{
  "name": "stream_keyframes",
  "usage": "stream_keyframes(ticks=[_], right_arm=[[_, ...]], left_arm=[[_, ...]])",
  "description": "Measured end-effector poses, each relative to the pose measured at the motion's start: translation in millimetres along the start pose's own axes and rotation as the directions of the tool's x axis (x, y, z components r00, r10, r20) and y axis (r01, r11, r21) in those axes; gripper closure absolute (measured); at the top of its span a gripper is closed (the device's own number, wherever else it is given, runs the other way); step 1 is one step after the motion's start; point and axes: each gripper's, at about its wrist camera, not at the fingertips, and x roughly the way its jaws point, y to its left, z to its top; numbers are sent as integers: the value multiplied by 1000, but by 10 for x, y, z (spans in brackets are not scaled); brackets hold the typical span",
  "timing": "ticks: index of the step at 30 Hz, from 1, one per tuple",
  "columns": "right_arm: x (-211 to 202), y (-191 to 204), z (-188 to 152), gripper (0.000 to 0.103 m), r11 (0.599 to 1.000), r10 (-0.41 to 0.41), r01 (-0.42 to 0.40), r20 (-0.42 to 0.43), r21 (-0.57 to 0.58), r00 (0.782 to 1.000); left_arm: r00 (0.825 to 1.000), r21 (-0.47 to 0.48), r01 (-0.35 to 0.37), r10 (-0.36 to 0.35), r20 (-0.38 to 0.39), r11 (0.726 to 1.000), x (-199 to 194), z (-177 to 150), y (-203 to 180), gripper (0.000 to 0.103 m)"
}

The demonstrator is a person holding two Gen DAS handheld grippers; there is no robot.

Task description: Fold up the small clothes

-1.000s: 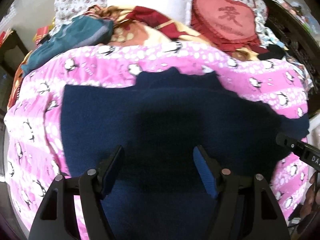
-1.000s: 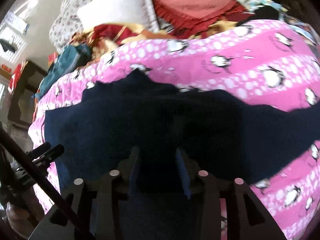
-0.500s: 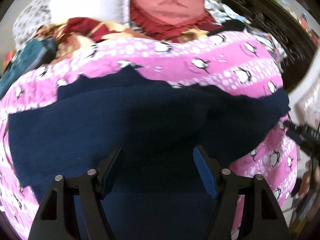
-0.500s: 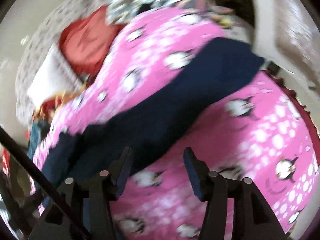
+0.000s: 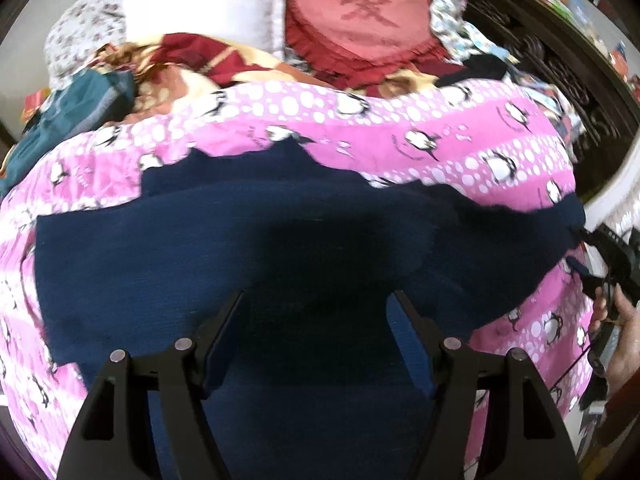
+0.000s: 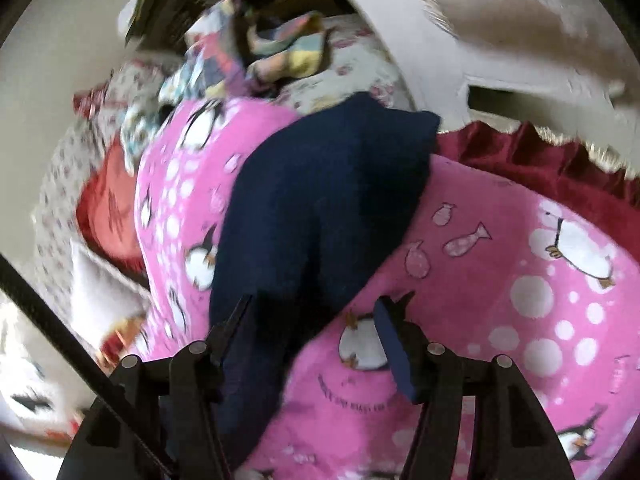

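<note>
A soft, limp navy garment lies flat on my bed's pink blanket. Both grippers, left and right, hover with fingers apart and empty, the right's having just opened; I'd pinch an edge corner.

One sign reads clearly: a large Chinese character, 爱, worked in darker red on the face of the red heart-shaped cushion that lies at the head of the bed in the left wrist view. In the right wrist view a curved line of small dark print runs across the pink penguin blanket, just below a penguin near the gripper's fingers, but the letters are too small and blurred to read.
</note>
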Motion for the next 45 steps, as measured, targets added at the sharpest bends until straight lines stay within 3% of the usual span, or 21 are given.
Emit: stream_keyframes(ticks=[2,5,7,9,15,21,25,28,31,36,37,39,40,42,43,45], right_arm=[[27,-78,41,38,998,29,-31,30,57,999],[75,-40,112,38,996,65,-67,46,52,997],[105,17,146,54,995,95,-96,37,31,995],[116,88,188,89,994,106,-106,19,13,994],[-430,533,92,90,973,199,-188,77,-133,977],[-1013,1426,-327,90,886,291,-251,45,-390,956],[-1162,2088,-876,90,794,374,-351,-56,-496,926],[-1107,2619,-1556,90,697,414,-436,-176,-569,893],[-908,2964,-2194,90,630,423,-502,-281,-592,862],[-150,3346,-3562,87,552,316,-562,-469,-616,825],[-26,3355,-3742,86,541,273,-558,-496,-629,824],[273,3382,-4174,69,511,116,-537,-566,-671,816],[321,3358,-4341,69,497,79,-560,-608,-663,790],[278,3297,-4397,61,468,85,-593,-635,-655,768],[221,3265,-4393,58,451,72,-590,-631,-670,772],[206,3224,-4279,54,458,68,-578,-622,-675,780]], left_arm=[[1000,-29,-7,7,6,1000,-37,2,124,32],[1000,-56,-25,26,10,998,-62,-1,258,32],[999,-69,-34,35,7,997,-70,-23,328,32],[999,-78,-41,41,2,996,-79,-45,374,32],[999,-115,-47,50,16,992,-193,-100,570,32],[997,-187,-53,62,41,981,-381,-132,962,32],[995,-245,-64,81,62,968,-555,-173,1351,32],[992,-281,-76,100,73,957,-665,-215,1637,32],[989,-325,-92,125,82,941,-760,-290,1961,32],[985,-398,-119,159,68,909,-799,-457,2446,32],[985,-407,-124,163,61,905,-795,-487,2501,32],[985,-426,-124,162,54,896,-791,-559,2630,32],[985,-430,-123,162,54,894,-800,-584,2667,32],[985,-430,-124,162,52,894,-800,-628,2739,32],[986,-430,-125,162,50,894,-796,-640,2761,32],[987,-434,-119,155,49,893,-801,-660,2802,32]])
